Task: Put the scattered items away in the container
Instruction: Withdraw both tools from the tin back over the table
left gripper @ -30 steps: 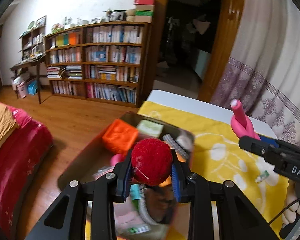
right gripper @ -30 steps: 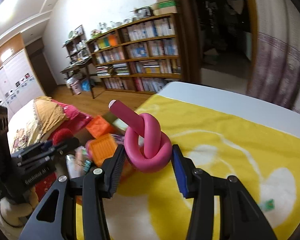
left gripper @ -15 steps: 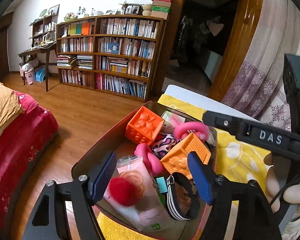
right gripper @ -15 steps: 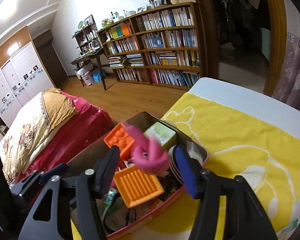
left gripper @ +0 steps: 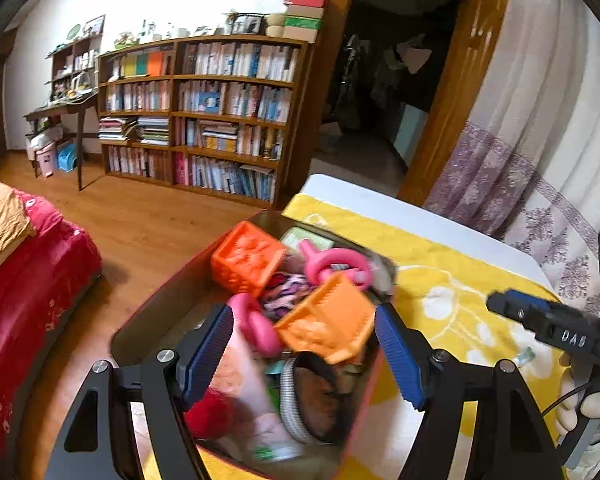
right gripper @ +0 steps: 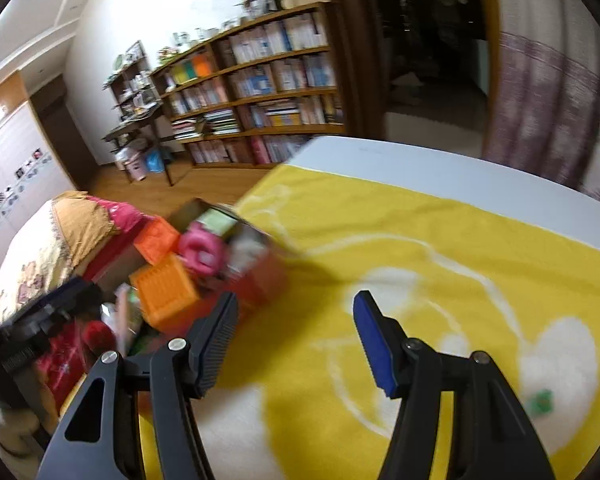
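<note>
The left hand-held gripper hangs released over the container, where the red pompom lies at its near end. The right hand-held gripper, also spread and empty, sits beside the container above the yellow cloth; beyond it, farther from the container, a small green scrap, probably a wrapper, waits on the counter

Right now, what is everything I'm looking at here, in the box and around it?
Metal storage tin: one, red outside, at the table's edge.
Embossed rubber cubes: two, orange, in the tin.
Knotted foam tube: one, pink, in the tin.
Fuzzy pompom ball: one, red, at the tin's near end.
Patterned cloth: one, yellow and white, over the table.
Small wrapper: one, green, on the cloth.
Wooden bookshelf: one, brown, against the wall.
Left gripper: fingers black and blue, open above the tin.
Right gripper: open over the cloth.
</note>
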The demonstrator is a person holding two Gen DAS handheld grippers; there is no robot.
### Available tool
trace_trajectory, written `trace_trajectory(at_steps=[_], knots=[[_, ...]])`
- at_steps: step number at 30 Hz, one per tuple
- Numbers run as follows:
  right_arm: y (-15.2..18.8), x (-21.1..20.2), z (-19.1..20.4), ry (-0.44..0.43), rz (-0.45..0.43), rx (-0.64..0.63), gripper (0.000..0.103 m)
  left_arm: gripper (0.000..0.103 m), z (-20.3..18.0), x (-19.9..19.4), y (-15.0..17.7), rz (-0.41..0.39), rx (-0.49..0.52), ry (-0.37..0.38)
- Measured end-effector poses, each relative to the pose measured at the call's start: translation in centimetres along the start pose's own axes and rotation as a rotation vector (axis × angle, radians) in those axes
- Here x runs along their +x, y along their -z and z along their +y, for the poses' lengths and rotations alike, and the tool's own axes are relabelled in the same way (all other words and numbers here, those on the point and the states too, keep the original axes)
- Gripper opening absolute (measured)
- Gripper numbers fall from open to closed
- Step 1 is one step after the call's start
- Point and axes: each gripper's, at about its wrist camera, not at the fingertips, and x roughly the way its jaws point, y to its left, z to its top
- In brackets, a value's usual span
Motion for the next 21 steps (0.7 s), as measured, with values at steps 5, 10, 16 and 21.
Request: trace_trajectory(at_steps=[5,10,16,21], knots=[[3.2,-2.5,-7.4,0.148,0.033,0.070,0.064,0.075,-3.8,0.1,0.4,0.011,0.044,0.067],[6.4,-4.7,-12.8,0.204,0.072,0.154,0.064,0.075,-8.0,1.1,1.2,0.055,0.105,0.129],[8.3,-4.1,-13.6,0.174,0.115,0.128,0.064,0.075,-13.8,2.9,3.4,0.144,0.196,0.206],[9.1,-3.0,-13.4,0.131,0.148,0.121,0.064,0.075,-17.1,4.1,5.4,0.197,0.258,0.231]])
